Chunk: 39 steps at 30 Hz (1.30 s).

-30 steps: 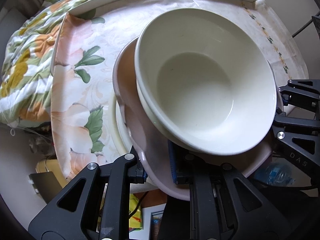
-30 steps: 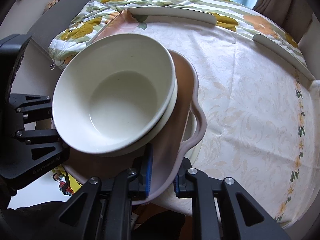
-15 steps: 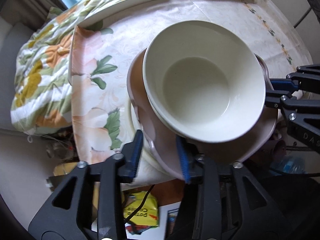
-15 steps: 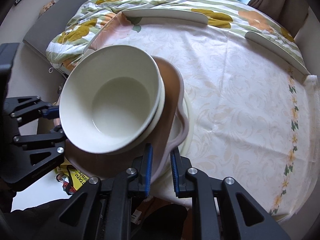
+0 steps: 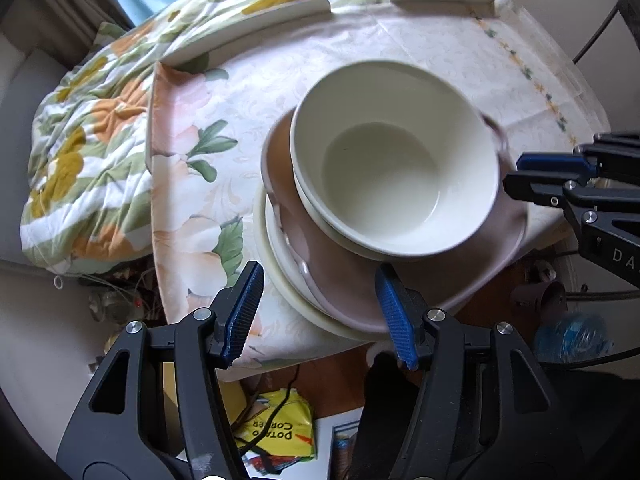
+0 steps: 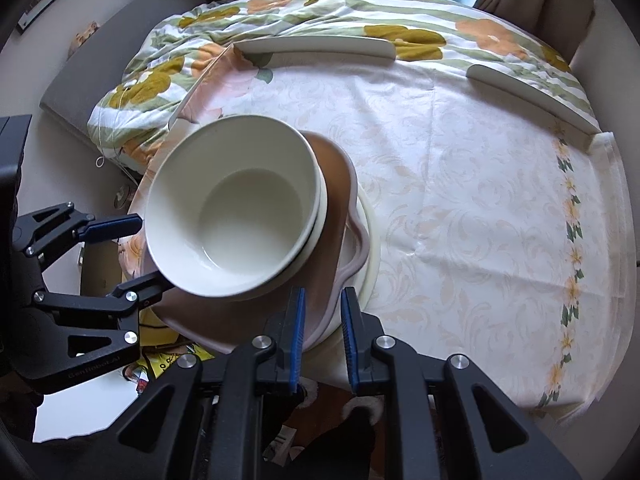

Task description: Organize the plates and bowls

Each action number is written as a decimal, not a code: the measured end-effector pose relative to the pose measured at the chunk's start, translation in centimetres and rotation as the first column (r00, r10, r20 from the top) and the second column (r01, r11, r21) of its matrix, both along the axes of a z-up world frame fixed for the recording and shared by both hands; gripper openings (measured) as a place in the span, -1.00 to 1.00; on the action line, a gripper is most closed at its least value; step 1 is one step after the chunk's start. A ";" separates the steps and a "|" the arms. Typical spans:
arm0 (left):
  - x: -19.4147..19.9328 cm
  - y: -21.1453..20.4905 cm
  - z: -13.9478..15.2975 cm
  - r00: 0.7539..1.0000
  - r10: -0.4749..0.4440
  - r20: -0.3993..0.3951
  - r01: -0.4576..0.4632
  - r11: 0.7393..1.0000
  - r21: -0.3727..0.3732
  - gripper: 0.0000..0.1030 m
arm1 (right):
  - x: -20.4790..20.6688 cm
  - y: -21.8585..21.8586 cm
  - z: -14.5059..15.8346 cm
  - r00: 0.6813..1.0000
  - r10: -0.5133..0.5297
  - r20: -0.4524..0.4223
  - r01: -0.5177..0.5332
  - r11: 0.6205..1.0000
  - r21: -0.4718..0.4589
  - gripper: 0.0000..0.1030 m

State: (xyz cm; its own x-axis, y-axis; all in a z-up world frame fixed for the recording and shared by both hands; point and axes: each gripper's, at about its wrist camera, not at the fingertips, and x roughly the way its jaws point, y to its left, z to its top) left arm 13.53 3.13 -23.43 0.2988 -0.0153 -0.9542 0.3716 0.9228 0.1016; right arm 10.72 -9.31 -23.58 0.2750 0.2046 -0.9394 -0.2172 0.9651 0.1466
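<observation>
- The left claw (image 5: pixel 320 312), at the bottom of its own view, stands spread wide with both blue pads (image 5: pixel 243 312) clear of the dishes; nothing is between them.
- The right claw (image 6: pixel 322 330), at the bottom centre of its view, has its jaws only partly apart, straddling the near rim of the pink plate (image 6: pixel 328 280). Gaps show on both sides of the rim, so I judge it released rather than pinched.
- Just beyond both claws sits the stack: a cream bowl (image 5: pixel 396 152) nested in a second bowl, both on the pink plate (image 5: pixel 420 280), which lies on a cream plate (image 5: pixel 276 276).
- The stack is at the near edge of the table (image 6: pixel 480 168), left of centre in the right view, and overhangs that edge slightly.
- Two more white plates (image 6: pixel 316 46) lie at the far side, near the top of the frame, against a flowered quilt (image 6: pixel 168 68).
- Handling, as a judgement: the dishes look glazed, stiff, slick and breakable, and the stack is likely heavy for one rim pinch.
- The wavy pink rim is the natural place to hold, ideally from two opposite sides; the bowls sit loose and could slide if the plate tilts.
</observation>
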 end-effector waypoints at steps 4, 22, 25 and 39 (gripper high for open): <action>-1.6 0.3 2.3 0.997 0.055 0.051 -0.054 0.998 -0.020 0.07 | -1.5 -0.6 1.3 1.000 0.007 0.028 -0.008 1.000 0.021 -0.69; -15.5 -2.1 22.5 0.760 0.271 0.591 -0.099 0.947 -0.306 1.00 | -13.6 -8.3 19.3 0.838 -0.172 0.517 0.140 0.985 0.101 0.80; -15.7 -2.4 23.5 0.742 0.269 0.614 -0.096 0.949 -0.299 1.00 | -14.7 -9.3 20.7 0.786 -0.251 0.565 0.208 0.968 0.141 0.99; -17.0 -2.6 24.0 0.684 0.282 0.673 -0.093 0.948 -0.303 1.00 | -16.2 -9.4 21.6 0.687 -0.290 0.666 0.305 0.947 0.097 0.99</action>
State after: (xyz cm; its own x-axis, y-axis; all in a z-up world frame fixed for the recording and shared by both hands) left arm -3.45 0.49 0.55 0.8964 -0.0680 -0.4381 0.0945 0.9948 0.0388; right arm -5.48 -18.66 -2.00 0.8706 -0.0142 -0.4918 0.0487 0.9972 0.0575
